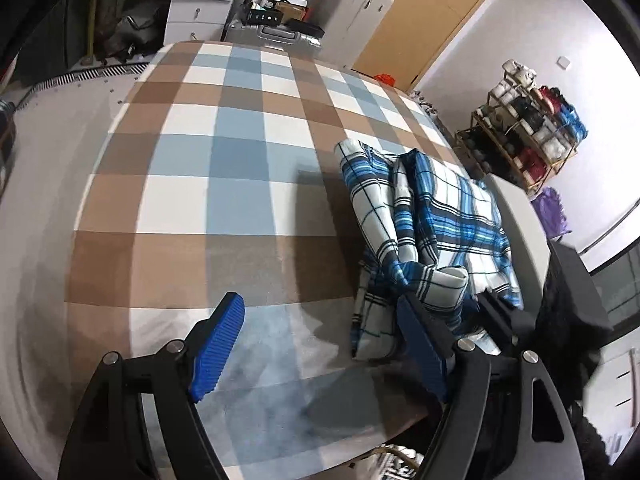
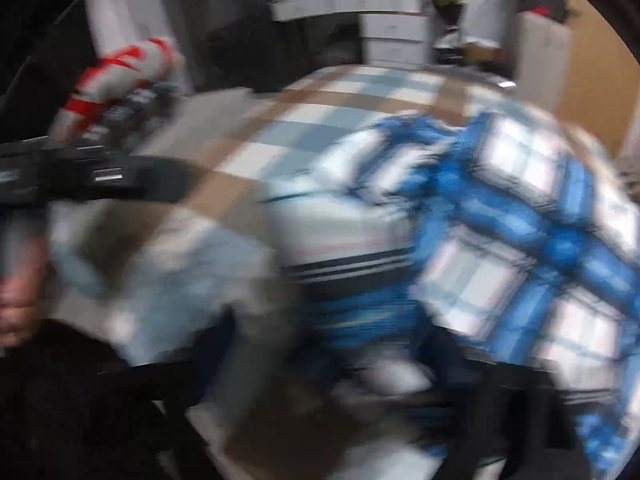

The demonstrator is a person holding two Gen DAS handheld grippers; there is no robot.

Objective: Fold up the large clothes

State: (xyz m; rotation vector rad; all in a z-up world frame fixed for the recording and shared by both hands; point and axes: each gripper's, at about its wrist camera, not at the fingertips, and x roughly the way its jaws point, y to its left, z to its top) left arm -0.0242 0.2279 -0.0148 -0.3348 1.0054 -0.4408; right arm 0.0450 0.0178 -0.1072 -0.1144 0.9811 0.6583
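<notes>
A blue, white and black plaid garment (image 1: 432,220) lies bunched on the right side of a bed with a brown, blue and white checked cover (image 1: 224,152). My left gripper (image 1: 320,344) is open and empty above the near edge of the bed, its right blue pad (image 1: 424,352) beside the garment's near end. In the right wrist view the garment (image 2: 480,240) fills the right and middle, heavily blurred. My right gripper (image 2: 332,360) sits low at the garment's near edge; its jaws are too blurred to read.
A suitcase (image 1: 280,36) and white drawers (image 1: 196,4) stand beyond the bed. A wooden rack of shoes (image 1: 524,128) is against the right wall. A wooden door (image 1: 432,12) is at the back. A red and white bag (image 2: 120,76) lies to the left.
</notes>
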